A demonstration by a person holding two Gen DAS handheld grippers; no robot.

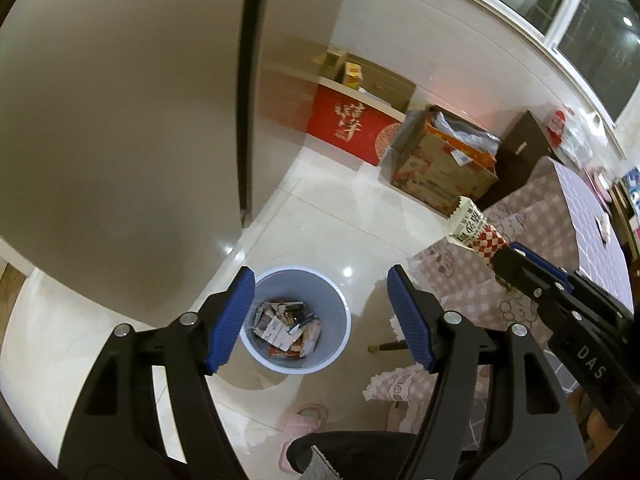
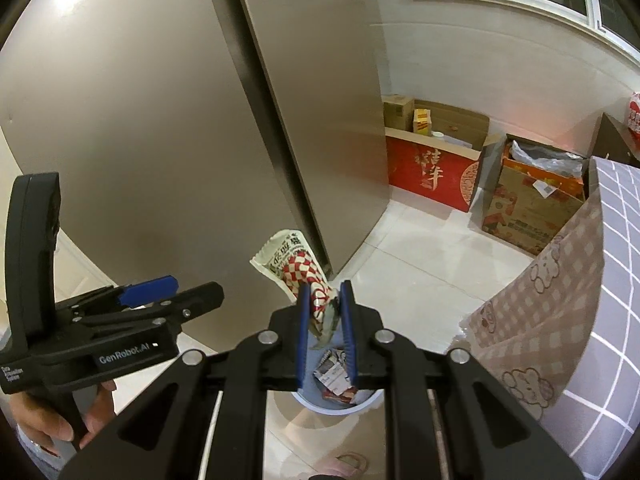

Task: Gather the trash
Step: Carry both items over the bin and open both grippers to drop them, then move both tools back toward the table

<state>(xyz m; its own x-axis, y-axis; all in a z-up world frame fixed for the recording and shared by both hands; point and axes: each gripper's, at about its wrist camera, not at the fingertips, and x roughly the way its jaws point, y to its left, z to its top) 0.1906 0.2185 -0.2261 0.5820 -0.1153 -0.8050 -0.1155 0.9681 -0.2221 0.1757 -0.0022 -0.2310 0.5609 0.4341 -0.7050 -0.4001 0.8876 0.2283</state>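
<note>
A pale blue trash bin [image 1: 340,312] stands on the tiled floor, holding several wrappers. My left gripper [image 1: 320,320] is open and empty, high above the bin. My right gripper [image 2: 326,320] is shut on a red-and-white checkered snack wrapper [image 2: 294,266] and holds it above the bin [image 2: 340,404], whose rim shows below the jaws. The right gripper [image 1: 506,264] with the wrapper [image 1: 476,232] also shows in the left wrist view, right of the bin. The left gripper [image 2: 160,292] shows in the right wrist view, at the left, held by a hand.
A tall grey-brown refrigerator [image 1: 120,120] stands to the left of the bin. A red box [image 1: 352,128] and cardboard boxes [image 1: 444,168] stand by the far wall. A table with a pink and grey checked cloth [image 2: 580,300] is at the right. A pink slipper [image 1: 300,428] lies near.
</note>
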